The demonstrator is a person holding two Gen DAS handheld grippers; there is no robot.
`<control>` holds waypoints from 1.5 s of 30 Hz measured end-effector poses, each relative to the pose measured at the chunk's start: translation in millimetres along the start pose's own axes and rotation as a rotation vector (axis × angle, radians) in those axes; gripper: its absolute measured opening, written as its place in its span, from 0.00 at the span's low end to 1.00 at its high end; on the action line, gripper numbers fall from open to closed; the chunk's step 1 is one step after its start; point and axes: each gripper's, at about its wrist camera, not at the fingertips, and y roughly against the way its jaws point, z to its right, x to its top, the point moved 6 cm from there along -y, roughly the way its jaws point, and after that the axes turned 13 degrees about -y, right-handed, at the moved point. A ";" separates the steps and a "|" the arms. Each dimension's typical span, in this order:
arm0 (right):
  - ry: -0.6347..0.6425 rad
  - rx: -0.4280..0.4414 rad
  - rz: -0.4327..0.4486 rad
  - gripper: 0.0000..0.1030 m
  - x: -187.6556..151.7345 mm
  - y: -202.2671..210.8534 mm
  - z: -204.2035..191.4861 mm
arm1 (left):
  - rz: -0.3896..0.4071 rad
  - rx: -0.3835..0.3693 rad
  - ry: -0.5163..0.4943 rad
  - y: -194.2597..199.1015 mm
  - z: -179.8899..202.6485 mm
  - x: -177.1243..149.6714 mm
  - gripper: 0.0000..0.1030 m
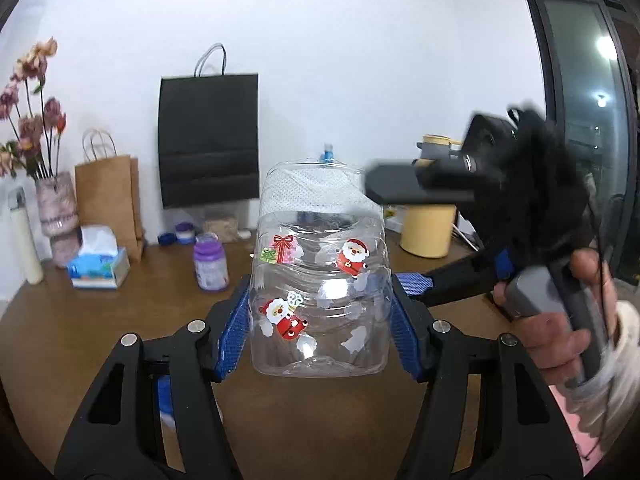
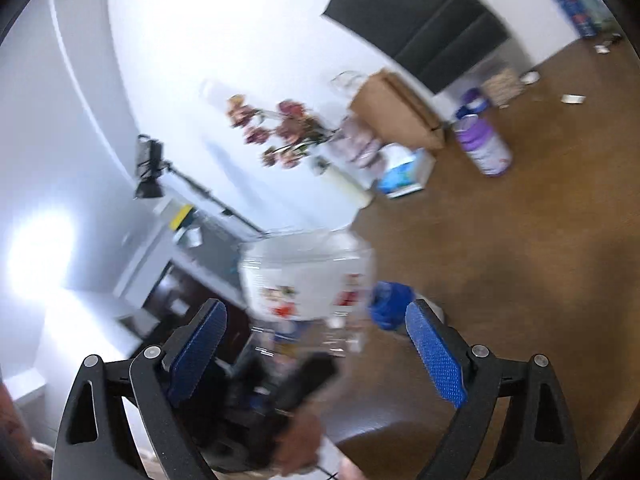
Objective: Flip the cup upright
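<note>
The left gripper (image 1: 320, 320) is level and points toward the back edge of the brown wooden tabletop (image 1: 120, 320). Its blue-padded fingers (image 1: 234, 328) are closed against both sides of the clear plastic cup with Santa stickers (image 1: 320, 276), gripping the lower part of the cup wall. The cup is held above the tabletop, near the front edge, with its flat closed end at the bottom; white textured paper is visible inside the upper part. The cup walls are dented inward where the pads press.

The right gripper (image 2: 316, 360) is rolled steeply to one side, so the tabletop (image 2: 520, 260) appears tilted in its view. Its blue-padded fingers (image 2: 436, 356) are spread wide and hold nothing. The cup (image 2: 308, 280) appears blurred ahead of them, between the pads but not touching either. In the left view the right gripper is to the right of the cup, motion-blurred, with the person's right hand (image 1: 560, 320) wrapped around its grey handle.

Along the back edge stand a black paper bag (image 1: 208, 140), a brown paper bag (image 1: 108, 200), a vase of dried flowers (image 1: 56, 208), a tissue box (image 1: 98, 264) and a purple jar (image 1: 210, 264).
</note>
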 end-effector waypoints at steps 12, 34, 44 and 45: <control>0.506 -0.519 0.281 0.63 52.0 -30.4 -13.6 | -0.036 -0.113 -0.130 -39.4 -26.3 26.9 0.91; 0.515 -0.558 0.194 0.64 88.0 -76.7 25.6 | -0.109 -0.178 -0.114 -108.7 -93.1 3.3 1.00; 0.469 -0.502 0.120 0.64 57.1 -89.9 41.6 | -0.157 0.008 -0.136 -54.1 -78.0 -22.0 1.00; 0.470 -0.512 0.114 0.64 54.1 -92.6 44.2 | -0.164 0.035 -0.126 -49.2 -77.5 -27.4 1.00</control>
